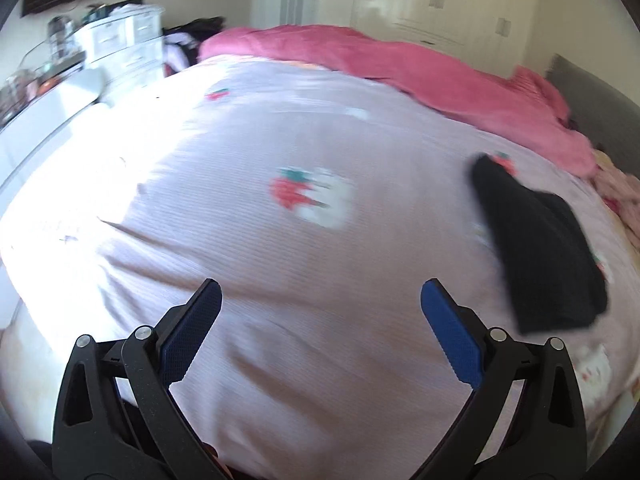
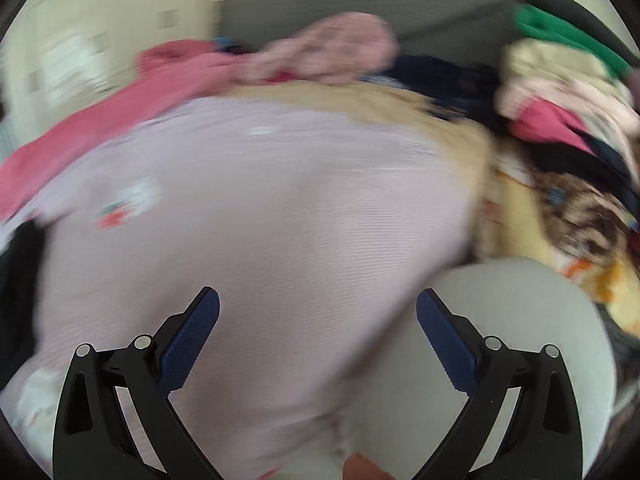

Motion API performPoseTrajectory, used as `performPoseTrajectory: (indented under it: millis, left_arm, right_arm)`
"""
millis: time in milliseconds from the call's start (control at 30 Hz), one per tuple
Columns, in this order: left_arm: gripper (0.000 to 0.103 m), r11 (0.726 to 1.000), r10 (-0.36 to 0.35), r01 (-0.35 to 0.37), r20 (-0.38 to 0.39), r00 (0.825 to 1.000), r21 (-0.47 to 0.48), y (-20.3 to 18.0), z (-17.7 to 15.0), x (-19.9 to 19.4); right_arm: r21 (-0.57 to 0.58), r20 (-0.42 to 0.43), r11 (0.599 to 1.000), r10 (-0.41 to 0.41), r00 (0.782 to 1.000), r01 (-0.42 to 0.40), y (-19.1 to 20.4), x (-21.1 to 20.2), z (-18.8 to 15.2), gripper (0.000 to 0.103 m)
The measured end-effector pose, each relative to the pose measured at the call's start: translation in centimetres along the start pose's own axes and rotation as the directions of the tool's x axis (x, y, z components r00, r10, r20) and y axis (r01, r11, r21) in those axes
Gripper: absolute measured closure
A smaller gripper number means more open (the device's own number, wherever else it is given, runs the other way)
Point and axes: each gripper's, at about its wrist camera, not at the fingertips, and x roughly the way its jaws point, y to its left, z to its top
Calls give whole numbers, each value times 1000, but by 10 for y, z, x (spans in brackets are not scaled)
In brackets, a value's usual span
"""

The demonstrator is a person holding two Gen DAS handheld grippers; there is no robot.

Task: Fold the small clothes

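Observation:
A black folded garment [image 1: 540,248] lies on the pale lilac strawberry-print bedspread [image 1: 280,260], to the right of my left gripper [image 1: 320,296], which is open with nothing between its blue pads. In the right wrist view my right gripper [image 2: 318,304] is also open and empty above the same bedspread [image 2: 260,220]. A heap of mixed clothes [image 2: 560,92] sits at the upper right of that blurred view, well beyond the fingers. A dark edge, probably the black garment [image 2: 16,280], shows at the far left.
A pink blanket [image 1: 400,64] is bunched along the far side of the bed. White drawers [image 1: 120,44] and a cluttered shelf stand at the left. A grey headboard [image 2: 360,8] backs the bed. A pale grey rounded surface [image 2: 520,328] lies under my right gripper's right finger.

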Motion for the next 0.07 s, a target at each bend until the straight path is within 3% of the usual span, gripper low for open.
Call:
performPoseTrajectory:
  millis: [67]
  left_arm:
    - [9,996,82,-83,-8,997,-26,38,21,18]
  right_arm:
    - [90,-10,978,-188,982,188,-60,23,9,5]
